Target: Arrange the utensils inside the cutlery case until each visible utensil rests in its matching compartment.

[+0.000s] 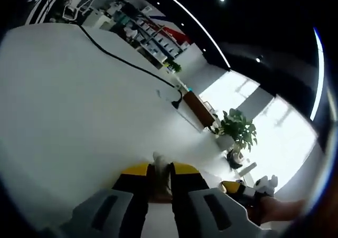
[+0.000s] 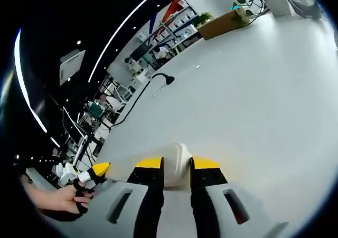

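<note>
White table [image 1: 68,106], black cable [image 1: 127,63], potted plant [image 1: 238,128], shelves [image 1: 150,35]

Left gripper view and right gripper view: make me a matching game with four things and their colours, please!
Things:
1. cable
2. plant
3. box
4. piece between the jaws of the right gripper

Colours:
a. white
b. brown
c. black
d. green

Pairs: 1-c, 2-d, 3-b, 4-a
</note>
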The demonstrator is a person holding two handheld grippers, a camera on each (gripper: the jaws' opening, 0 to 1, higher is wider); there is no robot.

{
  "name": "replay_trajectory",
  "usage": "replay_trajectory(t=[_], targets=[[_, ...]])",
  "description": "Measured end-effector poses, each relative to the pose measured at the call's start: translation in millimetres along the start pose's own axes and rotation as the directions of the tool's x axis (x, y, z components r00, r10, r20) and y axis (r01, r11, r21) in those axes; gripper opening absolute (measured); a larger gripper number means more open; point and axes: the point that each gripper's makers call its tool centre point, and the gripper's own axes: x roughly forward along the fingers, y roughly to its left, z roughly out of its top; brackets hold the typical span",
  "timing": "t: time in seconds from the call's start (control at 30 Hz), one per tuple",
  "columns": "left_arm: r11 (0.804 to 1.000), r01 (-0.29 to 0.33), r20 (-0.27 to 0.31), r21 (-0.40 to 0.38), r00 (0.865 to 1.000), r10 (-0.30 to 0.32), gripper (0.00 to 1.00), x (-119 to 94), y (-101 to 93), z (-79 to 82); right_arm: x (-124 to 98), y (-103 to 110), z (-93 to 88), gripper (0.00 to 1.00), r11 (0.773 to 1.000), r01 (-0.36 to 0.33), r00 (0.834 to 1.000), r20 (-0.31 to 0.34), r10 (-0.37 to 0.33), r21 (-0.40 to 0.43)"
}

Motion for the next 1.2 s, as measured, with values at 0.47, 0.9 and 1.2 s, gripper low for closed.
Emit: replay_trajectory(t=[0.47, 0.9, 1.2], targets=[[0.998, -0.041, 0.000, 0.038, 0.999, 0.041, 0.17, 8.0, 11.5, 17.6, 8.3, 7.4, -0.7, 0.10, 0.999, 0.043, 0.997, 0.057, -0.043, 0.012], [0.997, -0.071, -0.006, 0.004, 0.997, 0.071, 0.17, -28.6, 20.3, 5.9, -4.2, 20.1, -22.8, 0.10, 0.999, 0.028, 0.998, 0.058, -0.029, 0.021], [0.994, -0.112, -0.051, -0.001, 0.992, 0.112, 0.18, -40.2, 23.4, 4.7, -5.0, 28.9, -31.0, 0.12, 0.999, 0.033, 0.999, 0.018, -0.033, 0.016]])
